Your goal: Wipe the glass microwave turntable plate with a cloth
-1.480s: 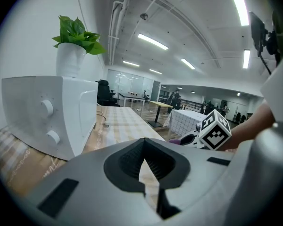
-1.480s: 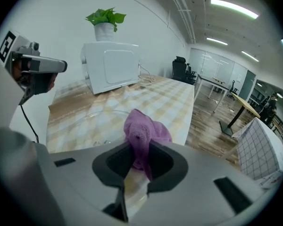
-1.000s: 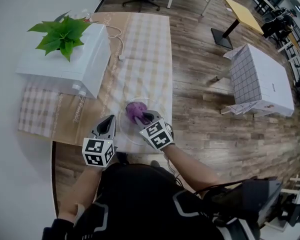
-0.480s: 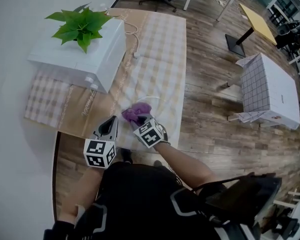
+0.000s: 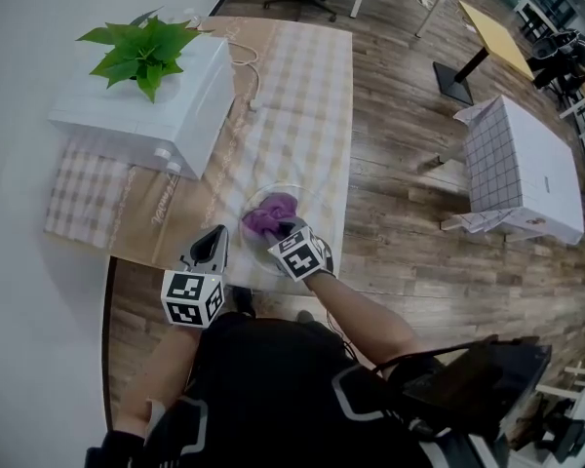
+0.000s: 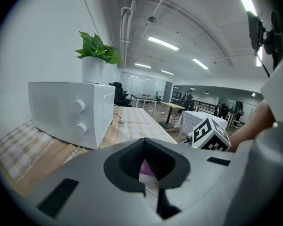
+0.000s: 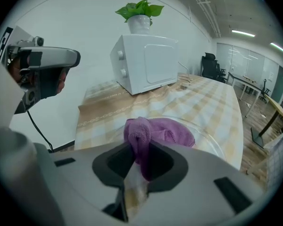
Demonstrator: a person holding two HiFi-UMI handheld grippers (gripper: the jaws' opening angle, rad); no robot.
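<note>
The clear glass turntable plate lies on the checked tablecloth near the table's front edge. A purple cloth is bunched on it. My right gripper is over the plate, shut on the cloth, which bulges up between its jaws. My left gripper sits at the plate's left rim. Its jaws stand nearly together with a pale curved edge of the plate between them, and the cloth shows beyond.
A white microwave with a potted plant on top stands at the back left, with its cable trailing over the tablecloth. The table's right edge drops to wood floor. A checked covered table stands to the right.
The right gripper has dragged the cloth leftward over the plate and then back to the right and a little farther away. The left gripper has stayed at the rim.
</note>
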